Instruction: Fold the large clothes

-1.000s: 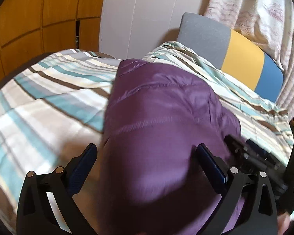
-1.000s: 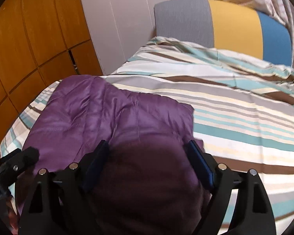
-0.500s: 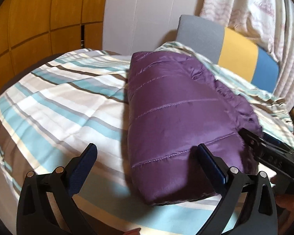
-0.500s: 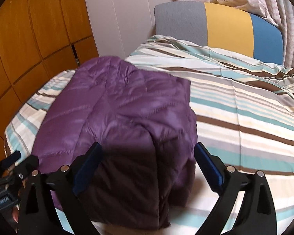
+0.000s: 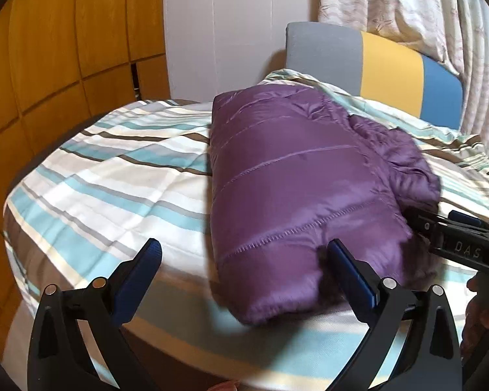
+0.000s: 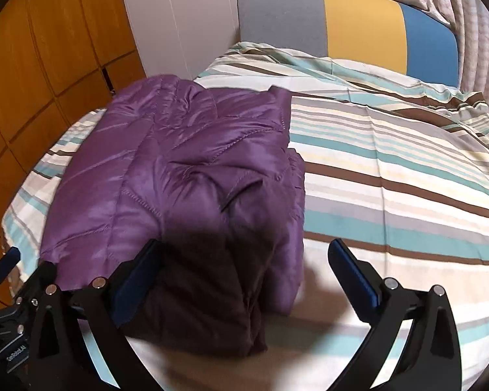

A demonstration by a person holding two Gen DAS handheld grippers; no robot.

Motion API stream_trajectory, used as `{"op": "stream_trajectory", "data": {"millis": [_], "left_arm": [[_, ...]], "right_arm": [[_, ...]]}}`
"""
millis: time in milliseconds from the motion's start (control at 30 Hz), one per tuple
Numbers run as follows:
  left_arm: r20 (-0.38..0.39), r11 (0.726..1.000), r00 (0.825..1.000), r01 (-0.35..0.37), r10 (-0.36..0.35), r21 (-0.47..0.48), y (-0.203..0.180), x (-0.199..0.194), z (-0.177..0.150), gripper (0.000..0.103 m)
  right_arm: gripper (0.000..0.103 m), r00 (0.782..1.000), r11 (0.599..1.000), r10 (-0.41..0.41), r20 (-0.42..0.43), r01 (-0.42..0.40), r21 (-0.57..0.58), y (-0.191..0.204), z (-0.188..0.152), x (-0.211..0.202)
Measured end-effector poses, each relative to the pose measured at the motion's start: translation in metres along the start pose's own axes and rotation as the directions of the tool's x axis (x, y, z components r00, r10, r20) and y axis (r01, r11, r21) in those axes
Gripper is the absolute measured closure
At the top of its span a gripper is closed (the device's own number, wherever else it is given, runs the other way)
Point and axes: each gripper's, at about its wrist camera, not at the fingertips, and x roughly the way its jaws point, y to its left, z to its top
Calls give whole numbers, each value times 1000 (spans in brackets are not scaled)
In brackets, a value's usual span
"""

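A purple quilted puffer jacket point(image 5: 296, 176) lies folded in a thick bundle on the striped bed cover point(image 5: 114, 189); it also shows in the right wrist view point(image 6: 179, 176). My left gripper point(image 5: 244, 280) is open and empty, just short of the bundle's near end. My right gripper point(image 6: 244, 277) is open and empty over the bundle's near right corner. The right gripper's body shows at the right edge of the left wrist view point(image 5: 463, 244), beside the jacket. The left gripper's body shows at the lower left of the right wrist view point(image 6: 13, 309).
The striped cover point(image 6: 391, 179) spreads to the right of the jacket. A grey, yellow and blue headboard point(image 6: 358, 29) stands at the far end. Wooden wardrobe panels point(image 5: 49, 49) line the left side, curtains point(image 5: 407, 9) hang at the back right.
Both grippers have drawn back from the jacket toward the bed's near edge. The jacket, close and blurred a second ago, now lies still as a folded bundle.
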Motion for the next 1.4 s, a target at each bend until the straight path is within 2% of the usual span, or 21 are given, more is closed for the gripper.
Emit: {"op": "stream_trajectory", "data": {"millis": [67, 167, 400, 500, 633, 867, 1400], "left_arm": [[-5, 999, 999, 37, -37, -31, 5, -11, -2, 3], [7, 996, 998, 55, -55, -66, 10, -30, -7, 3], [94, 998, 994, -45, 48, -37, 12, -77, -4, 3], [123, 999, 992, -27, 30, -29, 10, -96, -4, 3], [123, 1000, 992, -2, 6, -31, 8, -105, -4, 3], [136, 1000, 991, 8, -5, -22, 2, -111, -4, 3], [109, 999, 994, 29, -25, -31, -2, -108, -7, 3]], "right_arm": [[2, 1000, 1000, 25, 7, -25, 9, 0, -3, -13], [2, 998, 998, 63, 18, -63, 11, 1, -10, -35], [2, 990, 995, 101, 95, -99, -24, 2, -30, -93], [2, 986, 993, 114, 121, -112, -23, 4, -37, -113], [2, 982, 993, 115, 146, -110, -45, 8, -41, -130], [2, 978, 993, 115, 172, -108, -46, 7, -43, -139], [2, 979, 993, 118, 164, -113, -42, 4, -44, -137]]}}
